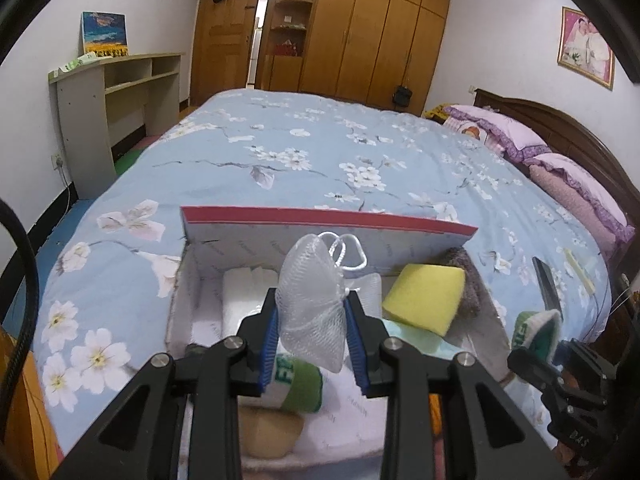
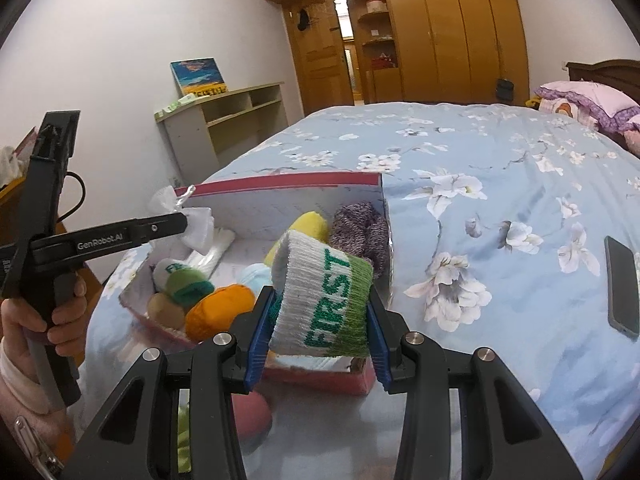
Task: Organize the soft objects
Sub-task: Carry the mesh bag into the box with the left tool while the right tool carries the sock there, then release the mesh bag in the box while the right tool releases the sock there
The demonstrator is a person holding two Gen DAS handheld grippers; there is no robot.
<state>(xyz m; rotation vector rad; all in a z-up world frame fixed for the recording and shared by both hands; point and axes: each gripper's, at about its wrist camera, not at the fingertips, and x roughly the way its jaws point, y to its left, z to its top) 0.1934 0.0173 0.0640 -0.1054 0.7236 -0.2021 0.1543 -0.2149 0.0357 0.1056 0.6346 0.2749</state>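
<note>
An open white box with a red rim (image 1: pixel 328 218) sits on the bed, also in the right wrist view (image 2: pixel 280 184). My left gripper (image 1: pixel 310 332) is shut on a white mesh bath pouf (image 1: pixel 310 304) and holds it over the box; the pouf shows in the right wrist view (image 2: pixel 196 226) too. My right gripper (image 2: pixel 318 320) is shut on a white and green "FIRST" sock (image 2: pixel 320 300) above the box's near right corner. Inside lie a yellow sponge (image 1: pixel 424 294), a purple knit item (image 2: pixel 360 230), an orange ball (image 2: pixel 220 312) and another rolled sock (image 1: pixel 298 384).
The box rests on a blue floral bedspread (image 1: pixel 320 152). A dark phone (image 2: pixel 622 286) lies on the bed to the right. Purple pillows (image 1: pixel 520 140) and a headboard are at far right. A desk shelf (image 1: pixel 116 88) stands by the left wall, wardrobes behind.
</note>
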